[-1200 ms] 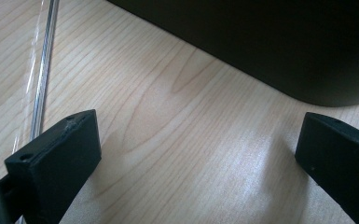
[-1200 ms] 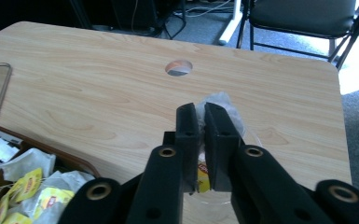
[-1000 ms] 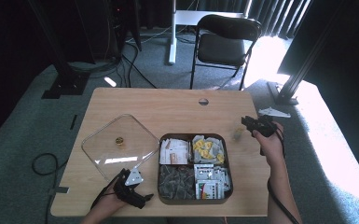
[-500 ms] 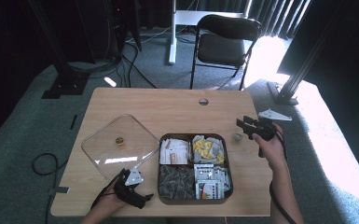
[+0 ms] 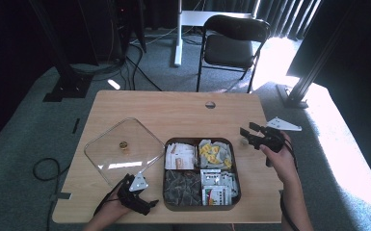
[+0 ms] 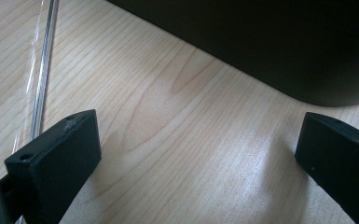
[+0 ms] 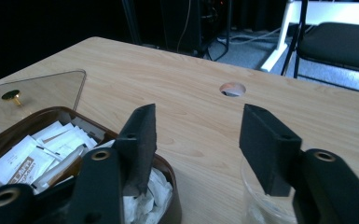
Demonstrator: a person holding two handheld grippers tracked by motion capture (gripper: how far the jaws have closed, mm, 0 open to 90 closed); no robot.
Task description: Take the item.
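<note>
A brown tray with four compartments of tea bags and sachets stands at the table's front middle. Its wall and white sachets appear in the right gripper view. My right gripper hovers just right of the tray; its jaws have just been opening and stand open with nothing pressed between them. A small clear glass stands under the right-hand jaw, also seen as the glass. My left gripper rests open on the table between the tray wall and the lid edge.
A clear square lid with a gold knob lies flat left of the tray; the same knob is seen from the right gripper. A cable hole is at the table's back. A black chair stands behind the table.
The right gripper has edged a little left toward the tray and its jaws have spread apart. The left gripper has stayed put.
</note>
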